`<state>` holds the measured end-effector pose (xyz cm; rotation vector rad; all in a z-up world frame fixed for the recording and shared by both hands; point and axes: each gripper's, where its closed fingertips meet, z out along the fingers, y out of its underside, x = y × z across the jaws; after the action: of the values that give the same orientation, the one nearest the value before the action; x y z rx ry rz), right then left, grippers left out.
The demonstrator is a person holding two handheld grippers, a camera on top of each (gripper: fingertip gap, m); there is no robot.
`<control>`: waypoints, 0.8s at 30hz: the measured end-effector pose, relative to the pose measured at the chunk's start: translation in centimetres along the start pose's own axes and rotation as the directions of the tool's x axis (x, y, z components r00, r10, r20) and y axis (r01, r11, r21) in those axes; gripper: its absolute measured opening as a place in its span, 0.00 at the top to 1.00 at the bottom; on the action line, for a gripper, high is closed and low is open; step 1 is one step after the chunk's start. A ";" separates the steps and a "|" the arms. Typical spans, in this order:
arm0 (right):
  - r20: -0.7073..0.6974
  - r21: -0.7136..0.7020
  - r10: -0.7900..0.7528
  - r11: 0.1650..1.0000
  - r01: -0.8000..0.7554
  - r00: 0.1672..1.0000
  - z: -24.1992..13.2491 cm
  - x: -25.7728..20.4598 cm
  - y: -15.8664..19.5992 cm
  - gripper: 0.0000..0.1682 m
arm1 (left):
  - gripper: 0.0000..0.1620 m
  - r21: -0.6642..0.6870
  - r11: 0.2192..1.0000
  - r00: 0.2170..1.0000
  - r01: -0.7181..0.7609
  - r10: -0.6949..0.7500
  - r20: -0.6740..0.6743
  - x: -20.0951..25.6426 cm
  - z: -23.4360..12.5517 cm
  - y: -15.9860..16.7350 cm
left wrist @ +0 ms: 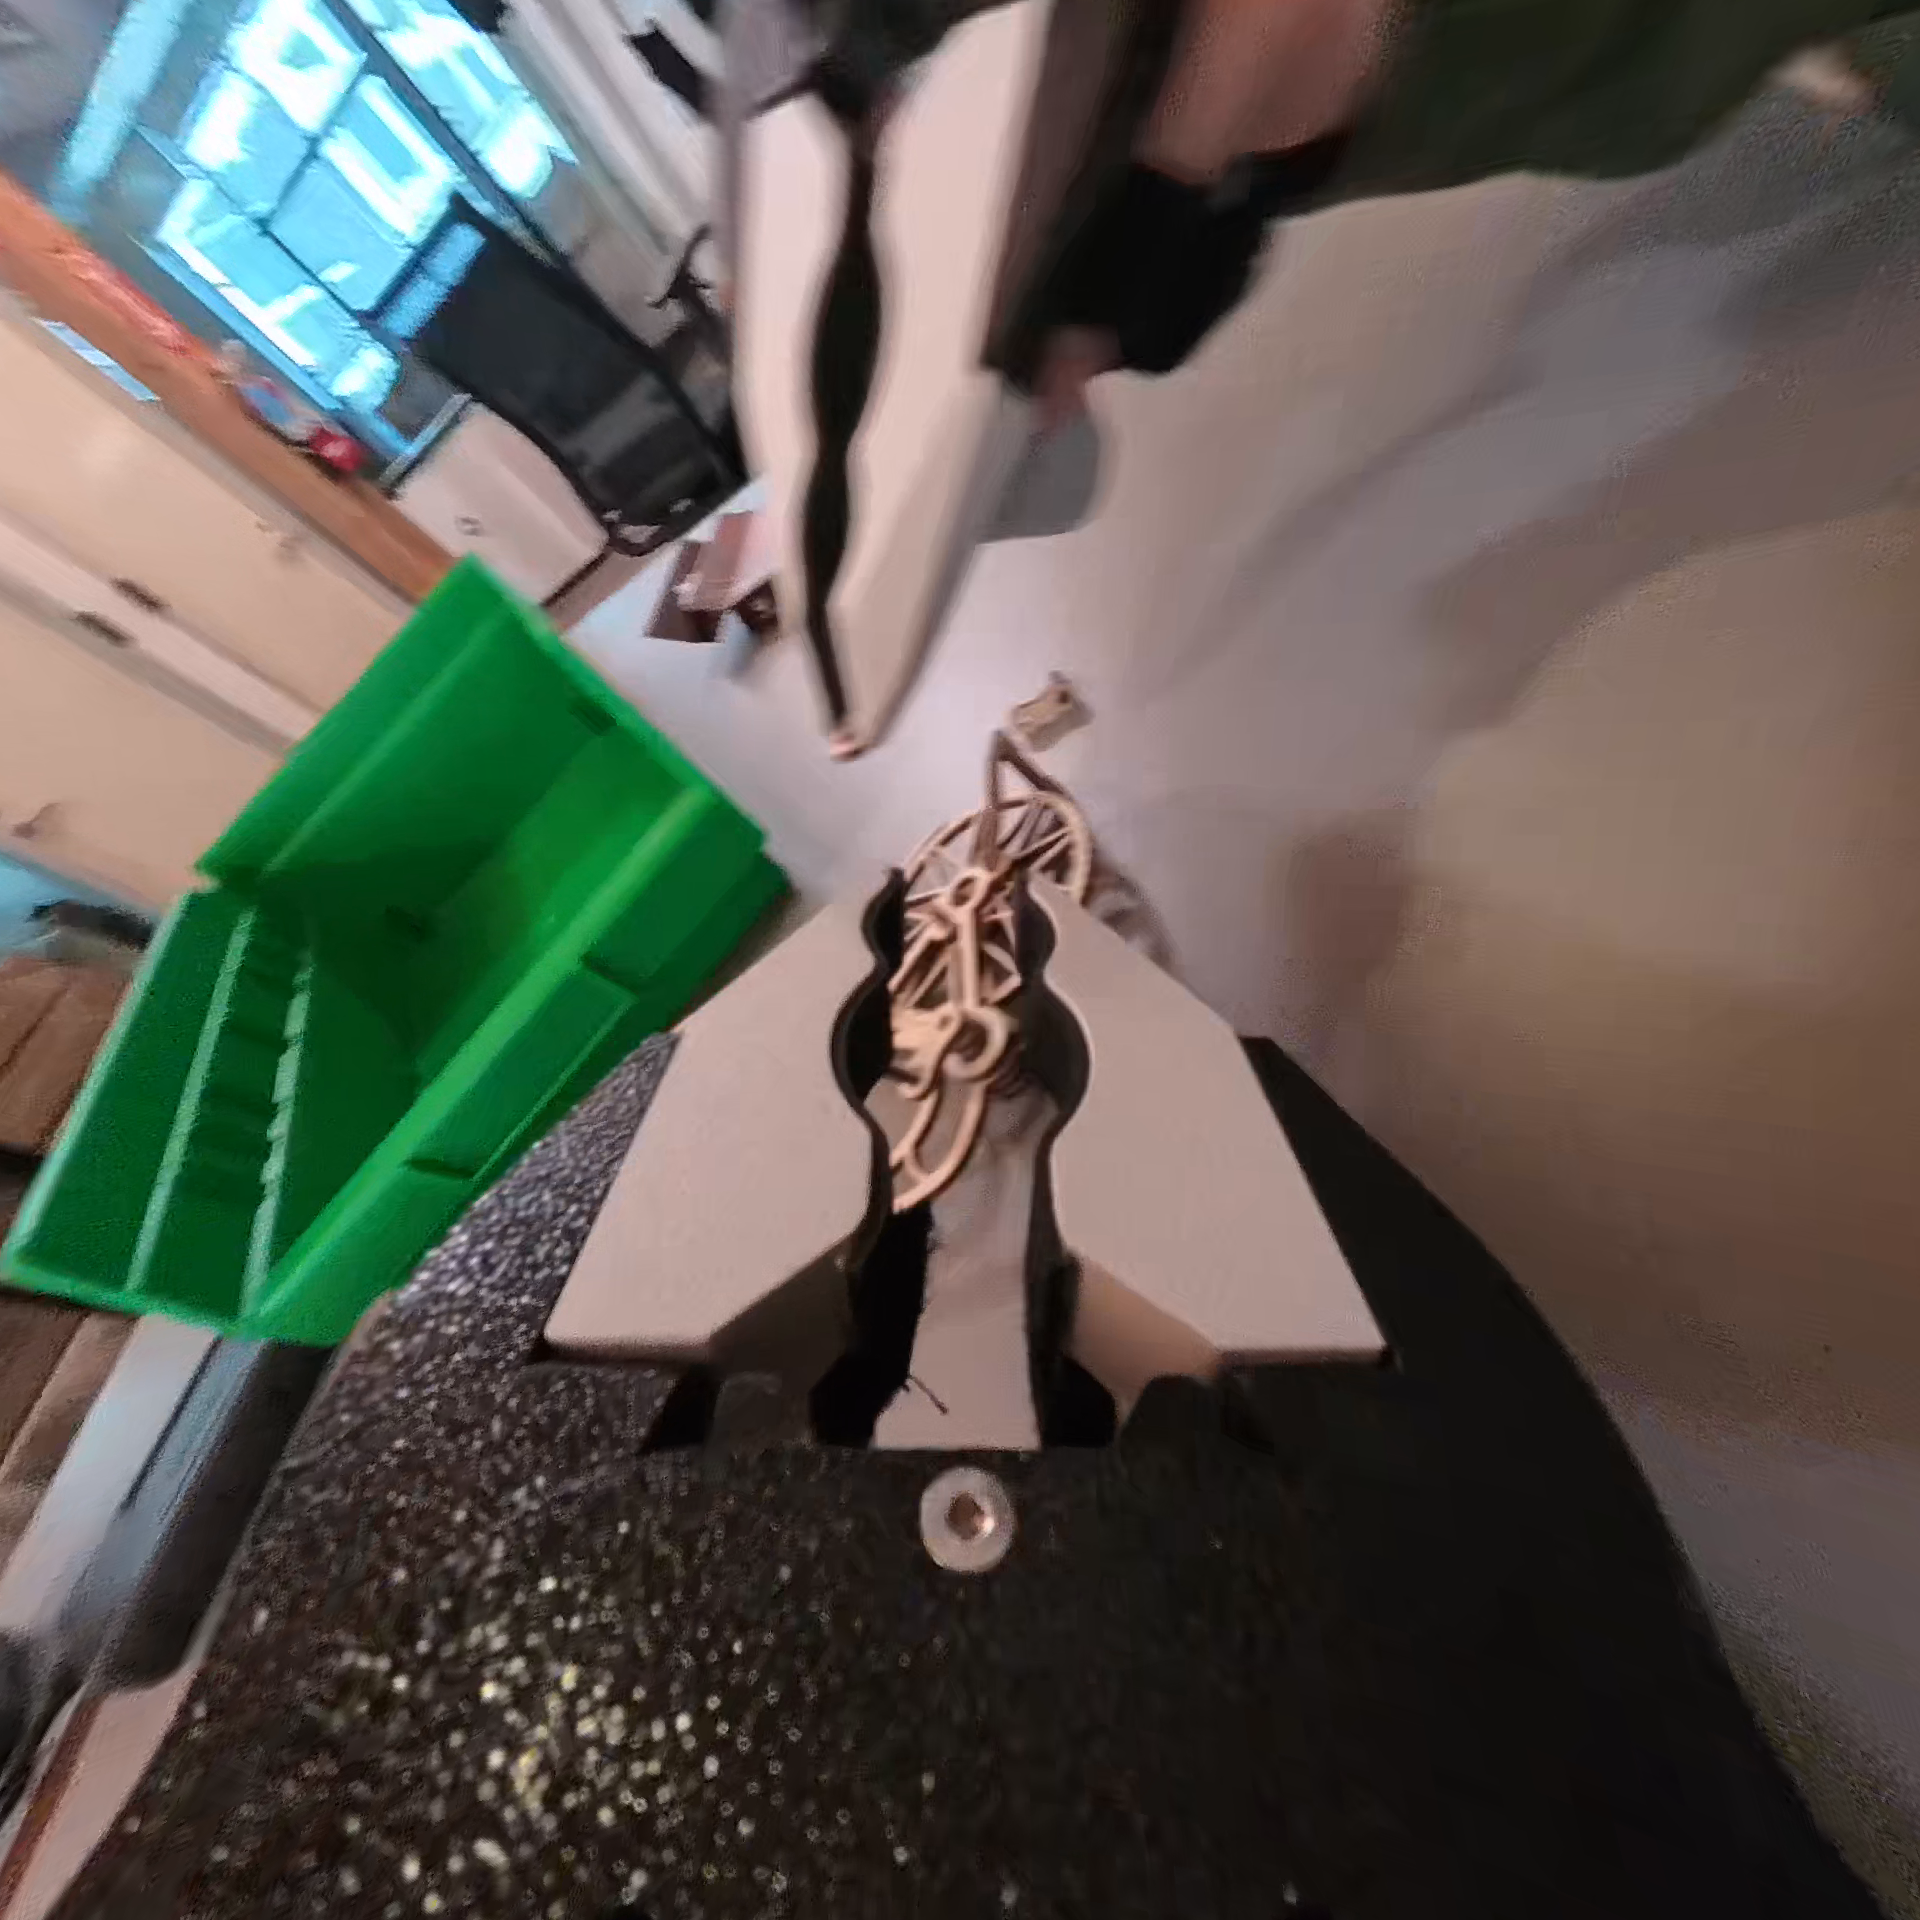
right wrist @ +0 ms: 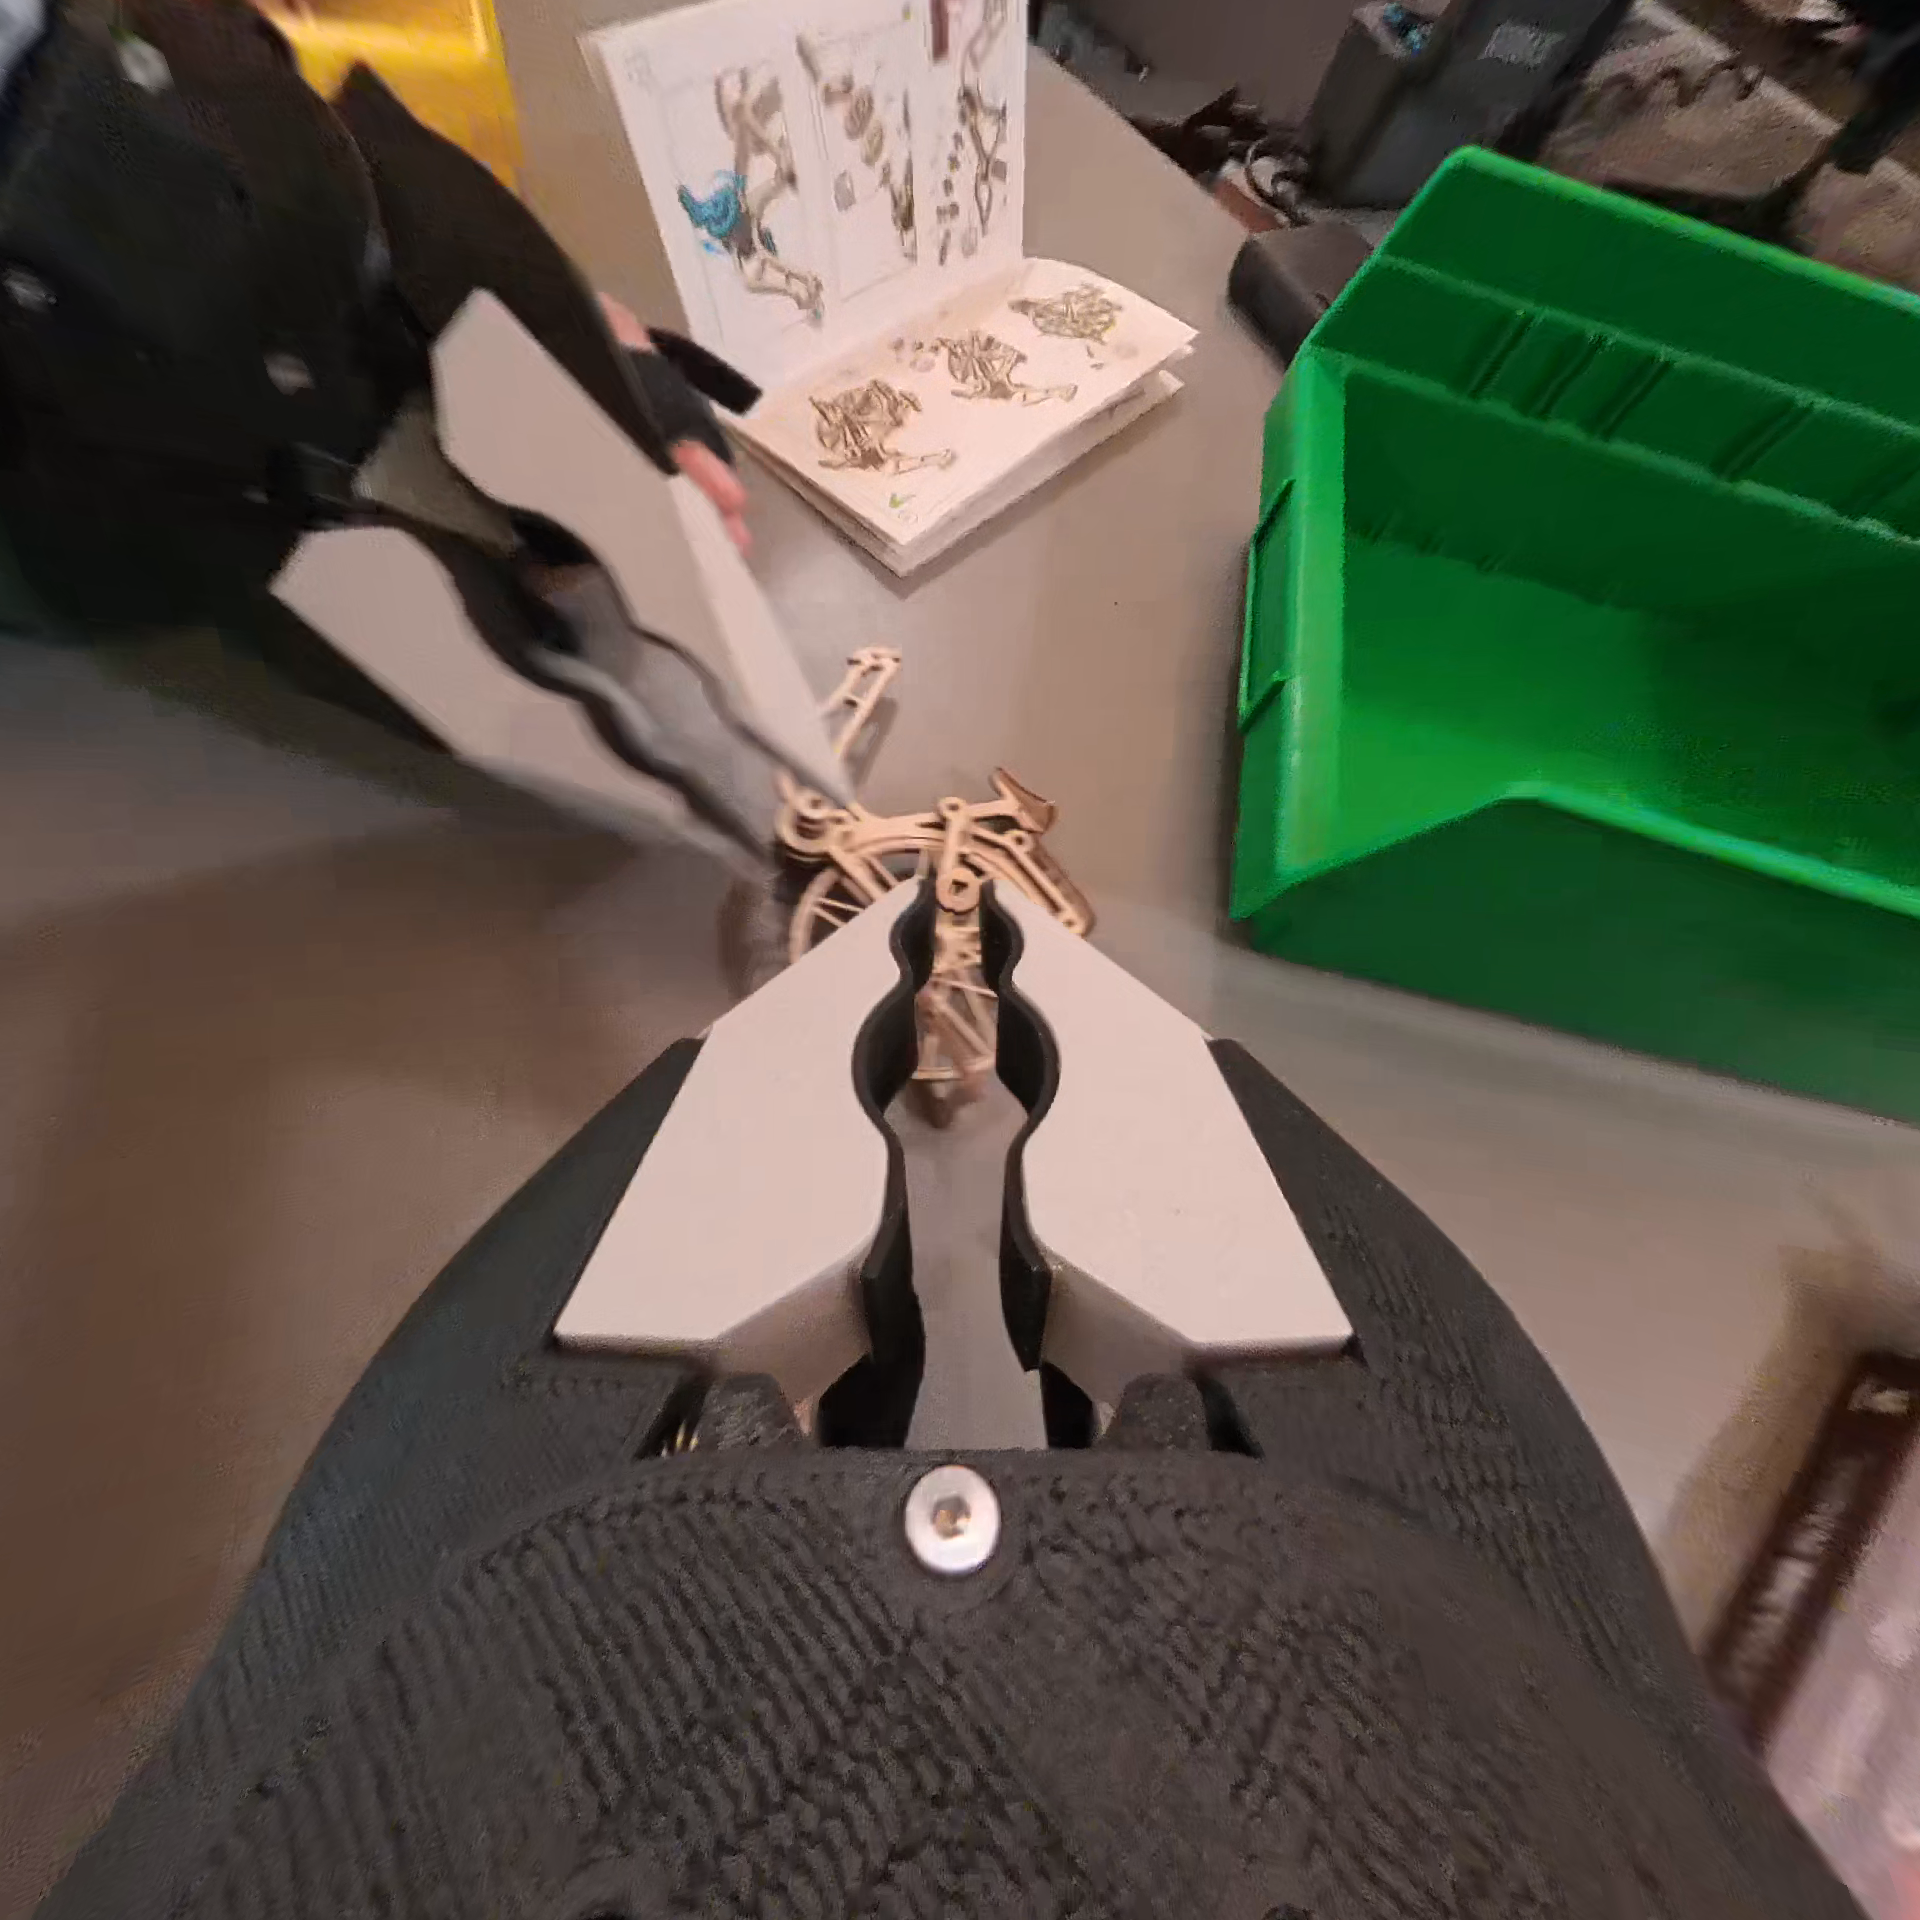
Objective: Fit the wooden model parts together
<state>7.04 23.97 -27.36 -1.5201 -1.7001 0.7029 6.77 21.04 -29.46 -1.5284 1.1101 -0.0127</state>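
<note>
A pale wooden bicycle model (right wrist: pixel 862 842) stands on the grey table. My left gripper (left wrist: pixel 961 914) is closed around it, and the frame and a wheel (left wrist: pixel 997 842) show in the gap between the fingers. In the right wrist view the left gripper (right wrist: pixel 821 816) comes in from the left and meets the model's end. My right gripper (right wrist: pixel 954 899) hovers just over the model with its jaws nearly together. In the left wrist view the right gripper (left wrist: pixel 844 727) has a small pale bit at its tip. A loose wooden piece (left wrist: pixel 1049 712) lies beyond the model.
A green divided bin (right wrist: pixel 1558 675) stands to the right of the model and also shows in the left wrist view (left wrist: pixel 416 935). An open instruction booklet (right wrist: pixel 935 364) stands behind the model. A gloved hand (right wrist: pixel 686 416) holds the left gripper. A dark wooden frame (right wrist: pixel 1808 1558) lies at the near right. My two grippers' fingertips are within a few centimetres of each other. About 9 cm separates my right fingertips from the loose wooden piece (left wrist: pixel 1049 712).
</note>
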 end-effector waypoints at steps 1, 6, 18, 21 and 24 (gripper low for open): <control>0.032 -0.023 -0.031 0.999 0.032 0.999 0.3 0.6 0.2 0.96 | 0.85 -0.001 1.000 1.000 -0.011 0.011 -0.028 0.6 0.2 -0.1; 0.339 -0.058 -0.124 0.987 0.152 0.933 2.0 0.0 0.9 0.96 | 0.81 -0.125 0.972 0.980 -0.200 0.196 -0.047 1.9 1.1 1.2; 0.584 -0.071 -0.220 0.945 0.319 0.782 2.9 -0.9 3.4 0.96 | 0.90 -0.318 0.871 0.920 -0.374 0.393 -0.007 1.3 2.1 3.3; 0.586 -0.057 -0.238 0.941 0.332 0.775 2.9 -0.9 3.5 0.96 | 0.91 -0.341 0.839 0.893 -0.423 0.451 0.000 1.2 2.3 3.4; 0.585 -0.048 -0.254 0.937 0.346 0.770 3.0 -0.9 3.7 0.96 | 0.92 -0.352 0.827 0.883 -0.438 0.469 0.004 1.1 2.4 3.4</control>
<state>6.80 23.90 -32.20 -1.1391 -2.4382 0.9328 6.59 22.64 -33.47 -1.5068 1.4338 0.6026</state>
